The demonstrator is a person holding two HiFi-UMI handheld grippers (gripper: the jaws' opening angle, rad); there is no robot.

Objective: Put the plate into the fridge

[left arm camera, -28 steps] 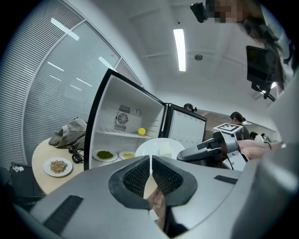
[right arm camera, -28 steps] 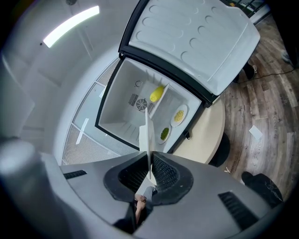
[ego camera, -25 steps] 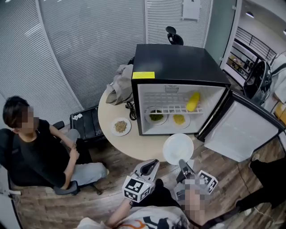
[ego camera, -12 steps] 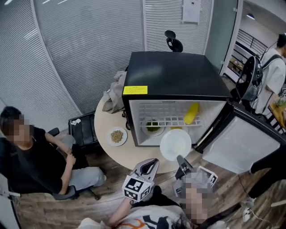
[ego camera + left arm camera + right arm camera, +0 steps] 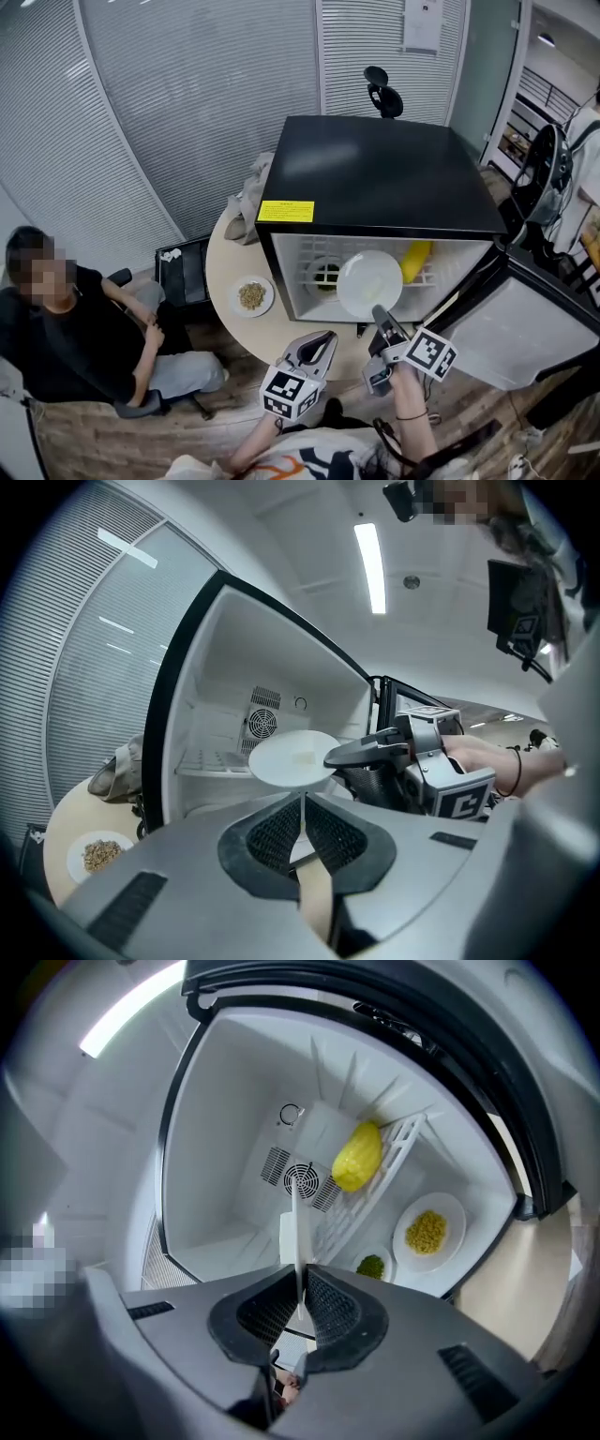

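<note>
We are in an office. Ahead of the right claw (image 5: 378, 314) and off to its left, tall partitions hung with horizontal slat blinds (image 5: 187, 112) wall the room, and a paper notice (image 5: 422, 23) hangs on them far ahead. A mini fridge (image 5: 375, 169) stands on a round meeting table (image 5: 223, 272) just ahead of the claw, and the back of an office chair (image 5: 382, 89) rises beyond it. Well to the claw's left a person (image 5: 66, 328) sits on a swivel chair (image 5: 150, 401) over wood-look flooring (image 5: 84, 441). Overhead runs a ceiling strip light (image 5: 372, 564).
</note>
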